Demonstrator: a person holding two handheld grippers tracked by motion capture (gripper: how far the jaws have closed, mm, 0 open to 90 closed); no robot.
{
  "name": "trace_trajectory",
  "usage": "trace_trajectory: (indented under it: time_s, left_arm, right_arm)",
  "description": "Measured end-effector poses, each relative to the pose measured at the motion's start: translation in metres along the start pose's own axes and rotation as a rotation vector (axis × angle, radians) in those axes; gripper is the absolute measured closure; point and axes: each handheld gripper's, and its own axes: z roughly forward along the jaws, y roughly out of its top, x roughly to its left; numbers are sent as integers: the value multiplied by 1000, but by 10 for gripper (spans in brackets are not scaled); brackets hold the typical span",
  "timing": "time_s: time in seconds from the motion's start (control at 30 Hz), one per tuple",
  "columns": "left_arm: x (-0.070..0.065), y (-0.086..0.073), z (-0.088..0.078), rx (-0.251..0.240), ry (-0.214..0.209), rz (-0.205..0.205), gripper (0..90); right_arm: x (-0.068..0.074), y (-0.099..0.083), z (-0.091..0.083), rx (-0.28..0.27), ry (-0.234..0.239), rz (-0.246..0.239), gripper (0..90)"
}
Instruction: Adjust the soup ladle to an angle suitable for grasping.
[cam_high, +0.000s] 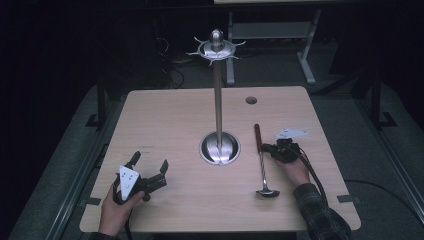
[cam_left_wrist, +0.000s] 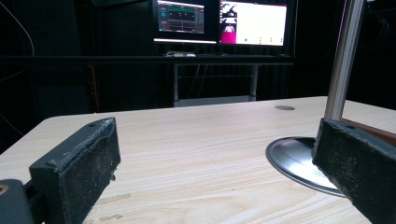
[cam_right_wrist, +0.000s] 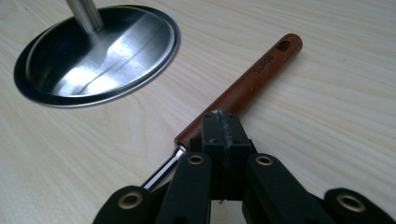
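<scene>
Right gripper (cam_high: 267, 148) has its jaws pressed together, nothing between the pads; in the right gripper view the closed tips (cam_right_wrist: 225, 122) sit over the ladle (cam_high: 261, 160), right at the spot where the wooden handle (cam_right_wrist: 247, 88) meets the metal shaft (cam_right_wrist: 163, 171). Cannot tell if the tips touch the handle or hover just above it. Ladle lies flat on the table (cam_high: 170, 115), handle end pointing away from the person, bowl (cam_high: 268, 192) at the near end, just right of the stand's round metal base (cam_high: 220, 148). Handle has a hanging hole at its far end and a printed brand mark. Stand is a tall upright metal pole (cam_high: 218, 95) with a ring of hooks (cam_high: 216, 49) on top, roughly mid-table. Left gripper (cam_high: 150, 172) rests low at the near left of the table, held in the left hand (cam_high: 117, 207), jaws spread wide, nothing between them; its own view looks across bare wood toward the stand base (cam_left_wrist: 292, 158) and two lit monitors (cam_left_wrist: 219, 22) behind the table.
</scene>
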Motion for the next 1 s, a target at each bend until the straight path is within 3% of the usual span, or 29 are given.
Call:
trace_trajectory:
  time_s: [0.27,0.43,0.47,0.5,0.7,0.8,1.0]
  left_arm:
    - [0,0,0,1,0,-2,3]
    - [0,0,0,-2,1,-9,3]
    - [0,0,0,-2,2,-8,2]
    - [0,0,0,-2,2,-8,2]
    - [0,0,0,-1,3,-2,2]
    - [0,0,0,-2,1,-5,3]
    - [0,0,0,-3,1,-5,3]
  right_arm:
    - [8,4,5,4,31,-18,898]
    - [14,16,-15,40,58,6,898]
    - [22,20,-26,78,80,-3,898]
    - [22,20,-26,78,80,-3,898]
    - [51,23,-46,248,135,-4,899]
    - [65,21,-49,330,149,-30,898]
    - [79,15,-43,414,163,-66,899]
